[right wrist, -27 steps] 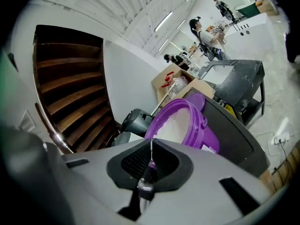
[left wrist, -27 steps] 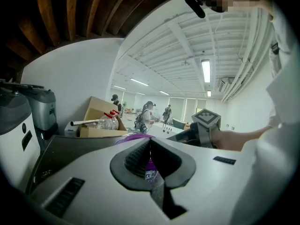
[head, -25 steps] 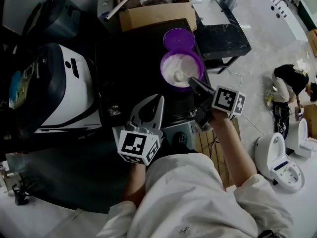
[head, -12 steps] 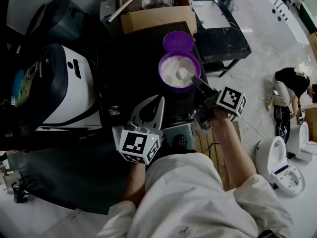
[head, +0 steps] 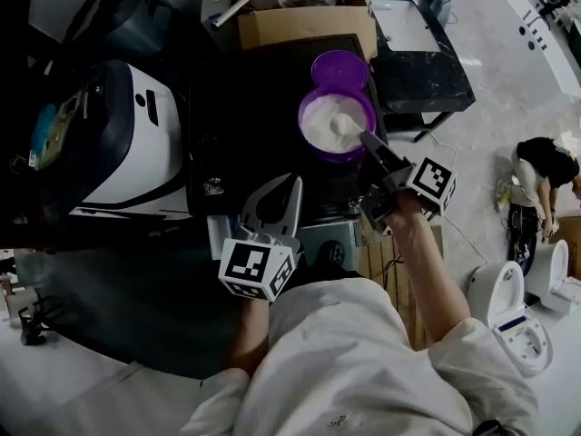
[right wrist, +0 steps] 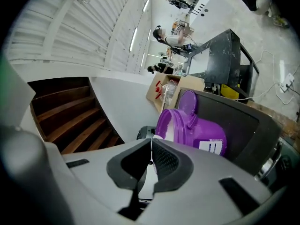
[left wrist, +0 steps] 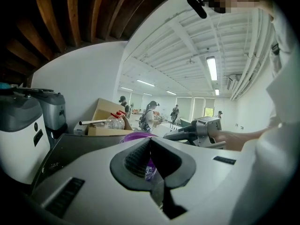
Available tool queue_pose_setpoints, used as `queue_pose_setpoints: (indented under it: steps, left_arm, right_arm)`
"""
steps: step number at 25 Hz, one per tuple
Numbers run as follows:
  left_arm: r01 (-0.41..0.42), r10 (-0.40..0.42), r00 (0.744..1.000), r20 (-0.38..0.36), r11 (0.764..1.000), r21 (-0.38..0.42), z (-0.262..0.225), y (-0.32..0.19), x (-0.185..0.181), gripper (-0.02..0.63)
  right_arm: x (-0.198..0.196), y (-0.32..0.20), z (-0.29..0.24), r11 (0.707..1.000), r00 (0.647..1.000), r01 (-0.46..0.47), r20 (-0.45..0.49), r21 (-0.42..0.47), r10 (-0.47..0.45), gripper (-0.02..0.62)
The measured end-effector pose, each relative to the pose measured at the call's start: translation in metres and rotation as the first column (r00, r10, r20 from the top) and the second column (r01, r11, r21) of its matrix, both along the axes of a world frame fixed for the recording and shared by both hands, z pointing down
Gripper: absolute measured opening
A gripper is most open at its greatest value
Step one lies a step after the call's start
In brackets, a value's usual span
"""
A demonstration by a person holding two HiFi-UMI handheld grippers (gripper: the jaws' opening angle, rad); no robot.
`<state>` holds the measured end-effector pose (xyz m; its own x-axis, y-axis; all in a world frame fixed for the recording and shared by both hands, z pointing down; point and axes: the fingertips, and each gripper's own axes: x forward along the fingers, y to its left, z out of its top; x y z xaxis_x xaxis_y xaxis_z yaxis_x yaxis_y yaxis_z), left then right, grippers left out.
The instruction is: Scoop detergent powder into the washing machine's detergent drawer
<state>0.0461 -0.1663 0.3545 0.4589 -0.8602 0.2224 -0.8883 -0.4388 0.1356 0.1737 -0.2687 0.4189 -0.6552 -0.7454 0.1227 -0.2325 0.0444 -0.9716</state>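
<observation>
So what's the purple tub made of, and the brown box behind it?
The purple tub looks like smooth, slightly glossy plastic: even colour, moulded rim. The brown box looks like matt cardboard, with a folded flap edge.

The left gripper (head: 290,184) is held low and close in, jaws together with nothing between them, while the right gripper (head: 367,142) reaches forward on an outstretched arm, clamped on a white scoop (head: 344,125).

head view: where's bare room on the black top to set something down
Bare: black top left of the purple tub, up to the white appliance. Crowded: right rear, with tub, scoop and right gripper; cardboard box behind.
</observation>
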Motion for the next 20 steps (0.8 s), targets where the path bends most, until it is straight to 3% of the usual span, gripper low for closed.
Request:
queue_pose_setpoints:
  steps: [9, 20]
  left_arm:
    - [0.014, -0.014, 1.000, 0.001, 1.000, -0.007, 0.002, 0.005, -0.005, 0.020]
    - [-0.031, 0.031, 0.999, -0.012, 1.000, -0.004, 0.000, 0.019, -0.022, 0.020]
  right_arm:
    - [-0.001, 0.001, 0.003, 1.000, 0.996, -0.016, 0.087, -0.026, 0.019, 0.011]
    - [-0.011, 0.023, -0.010, 0.999, 0.993, -0.050, 0.107, -0.011, 0.051, 0.011]
